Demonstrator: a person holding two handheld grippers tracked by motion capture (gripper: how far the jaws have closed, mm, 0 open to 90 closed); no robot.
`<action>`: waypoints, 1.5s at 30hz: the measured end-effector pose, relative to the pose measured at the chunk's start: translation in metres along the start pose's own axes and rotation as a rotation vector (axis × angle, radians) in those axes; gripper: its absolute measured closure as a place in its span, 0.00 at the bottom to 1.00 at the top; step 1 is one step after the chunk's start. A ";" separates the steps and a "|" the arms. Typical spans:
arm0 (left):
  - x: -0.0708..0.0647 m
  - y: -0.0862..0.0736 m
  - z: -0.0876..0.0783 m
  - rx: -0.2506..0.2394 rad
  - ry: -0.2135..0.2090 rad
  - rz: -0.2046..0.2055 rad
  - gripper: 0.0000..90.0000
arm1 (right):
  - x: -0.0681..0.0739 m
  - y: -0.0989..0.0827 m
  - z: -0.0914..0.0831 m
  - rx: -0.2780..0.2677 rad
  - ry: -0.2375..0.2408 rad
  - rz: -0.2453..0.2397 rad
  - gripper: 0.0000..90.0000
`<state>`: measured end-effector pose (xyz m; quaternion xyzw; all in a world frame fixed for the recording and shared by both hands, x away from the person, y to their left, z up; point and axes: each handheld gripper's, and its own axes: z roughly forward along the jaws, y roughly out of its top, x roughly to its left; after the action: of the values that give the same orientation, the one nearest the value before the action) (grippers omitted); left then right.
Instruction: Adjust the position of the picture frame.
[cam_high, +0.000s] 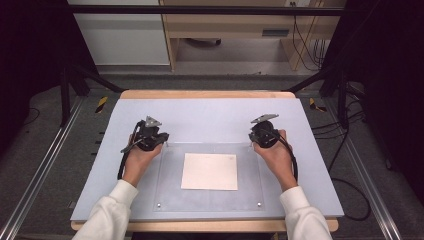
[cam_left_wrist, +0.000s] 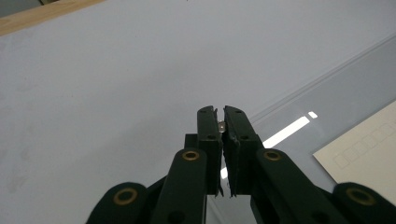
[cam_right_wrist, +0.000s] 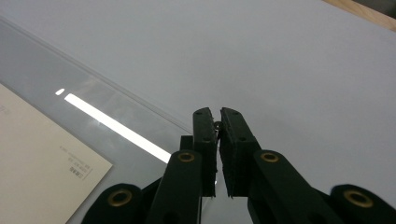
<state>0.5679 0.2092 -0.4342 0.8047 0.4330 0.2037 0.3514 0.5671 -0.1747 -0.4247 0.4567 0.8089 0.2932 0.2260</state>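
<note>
cream sheet (cam_high: 209, 171), pale grey table (cam_high: 210, 117), black tools

A pale grey table top (cam_high: 210, 112) on a wooden board is sitting on grey carpet (cam_high: 45, 165). Beyond the table, a light wooden cabinet (cam_high: 235, 25) is standing beside a white panel (cam_high: 122, 35). Black cables (cam_high: 350, 195) are trailing right of the table.

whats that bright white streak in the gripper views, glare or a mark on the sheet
Glare: in the left gripper view a light reflects off the clear sheet beside the left gripper; in the right gripper view a like streak crosses the sheet left of the right gripper; the high view shows the sheet evenly lit, no streak.
</note>
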 end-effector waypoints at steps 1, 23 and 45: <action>0.000 0.001 0.000 0.004 -0.002 0.000 0.95 | 0.000 0.001 0.001 0.005 0.002 0.002 0.95; 0.009 0.015 0.007 0.108 -0.053 -0.008 0.95 | -0.012 0.016 0.012 0.103 0.060 0.052 0.95; 0.021 0.025 0.014 0.161 -0.102 -0.047 0.94 | -0.025 0.023 0.021 0.129 0.130 0.100 0.96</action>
<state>0.6022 0.2118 -0.4249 0.8293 0.4484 0.1185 0.3117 0.6056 -0.1813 -0.4219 0.4903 0.8152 0.2804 0.1282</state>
